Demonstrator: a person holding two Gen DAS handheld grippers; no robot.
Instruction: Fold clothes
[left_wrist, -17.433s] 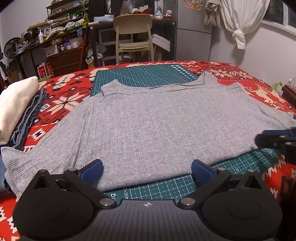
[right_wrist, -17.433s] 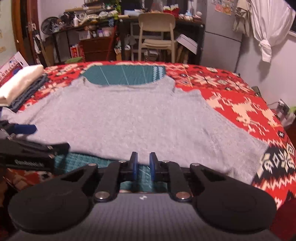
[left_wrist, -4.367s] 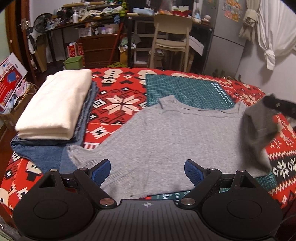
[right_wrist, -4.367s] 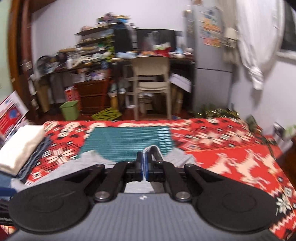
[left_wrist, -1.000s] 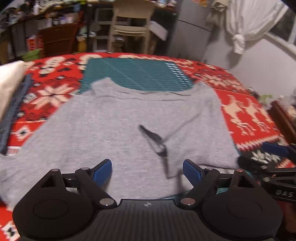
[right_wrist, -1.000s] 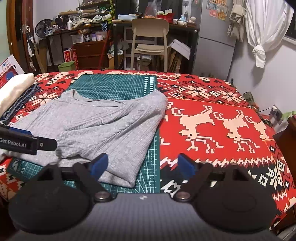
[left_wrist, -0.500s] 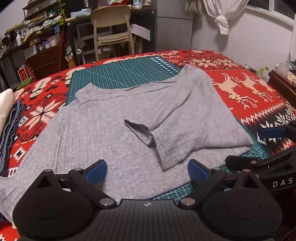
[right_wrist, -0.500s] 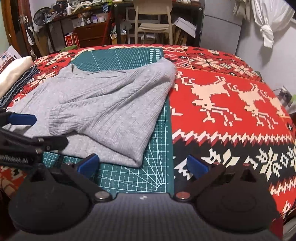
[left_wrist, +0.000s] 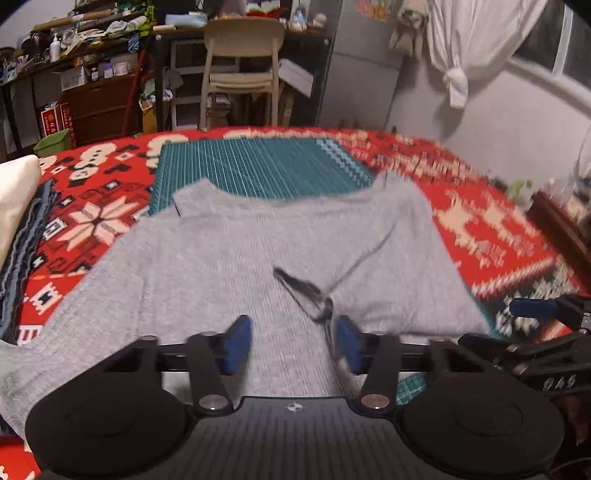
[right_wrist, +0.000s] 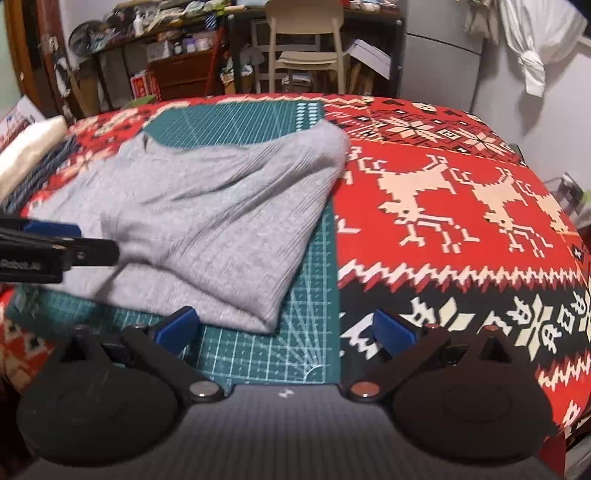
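Left gripper (left_wrist: 293, 341): jaws partly apart, nothing between the blue pads (left_wrist: 236, 343); it sits low at the centre bottom of the left wrist view, over the near hem of the sweater (left_wrist: 221, 258). Motion blur is present in this view.

Right gripper (right_wrist: 284, 330): jaws spread wide, holding nothing; at the bottom of the right wrist view it hangs over the mat (right_wrist: 258, 350) just beside the sweater's near right corner.

Sweater: grey, ribbed, lying flat in the middle of both views, partly on the green mat and partly on the red patterned cloth (right_wrist: 443, 192). Its right side is folded inward, the sleeve lying across the body with the cuff near the centre of the left wrist view. The left sleeve is spread out toward the lower left of that view. The collar lies toward the far edge.

Folded stack (left_wrist: 18, 199): cream fabric over blue, at the left edge of the left wrist view, apart from the sweater body.

Chair (left_wrist: 240, 70): upper centre, beyond the cloth.
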